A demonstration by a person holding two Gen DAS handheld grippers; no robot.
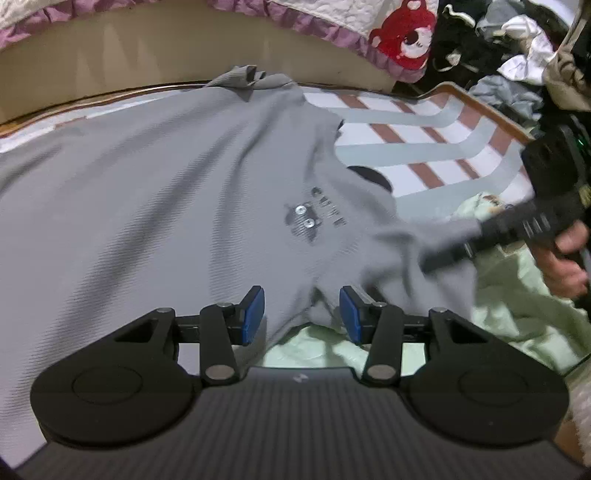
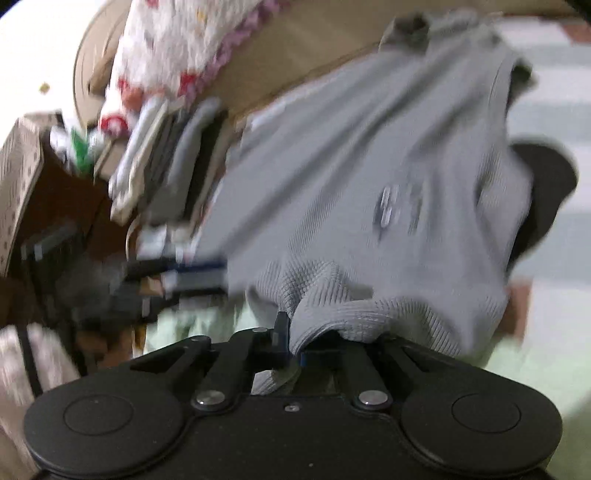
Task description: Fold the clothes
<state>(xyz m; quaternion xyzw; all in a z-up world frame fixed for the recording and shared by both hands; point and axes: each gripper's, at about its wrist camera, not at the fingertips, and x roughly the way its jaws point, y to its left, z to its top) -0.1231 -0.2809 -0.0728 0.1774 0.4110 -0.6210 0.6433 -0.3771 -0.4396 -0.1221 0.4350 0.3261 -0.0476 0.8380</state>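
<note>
My left gripper (image 1: pixel 301 314) hangs with its 2 blue-padded fingers (image 1: pixel 254 314) spread apart, and nothing sits clamped between them. A bunched fold of the grey ribbed knit shirt (image 1: pixel 184 206) lies in the gap ahead of the pads, but I cannot tell whether either pad touches it. The shirt is spread across the striped bed sheet with white, pale-green and brown bands (image 1: pixel 417 147), its small dark cartoon print with 2 shiny eyes (image 1: pixel 304 218) facing up near the middle. The far end of the shirt is crumpled at the wooden bed edge (image 1: pixel 480 99).

My right gripper (image 2: pixel 295 343) is closed tight on the shirt's (image 2: pixel 351 192) ribbed edge; the fabric bulges out above the fingers and drapes away from them, lifted off the pale-green bedding (image 2: pixel 535 369) below. From the left view, that same gripper (image 1: pixel 454 247) reaches in from the right side, blurred, with my hand (image 1: pixel 569 254) wrapped round its handle and a corner of the shirt pulled toward it.

Behind the bed, a white quilt with a purple ruffle and a red bear patch (image 1: pixel 406 33) hangs down, and a heap of dark and light clothes (image 1: pixel 498 48) sits just beside it. The right view is heavily blurred; a cluttered stack of items (image 2: pixel 166 166) shows at its left.
</note>
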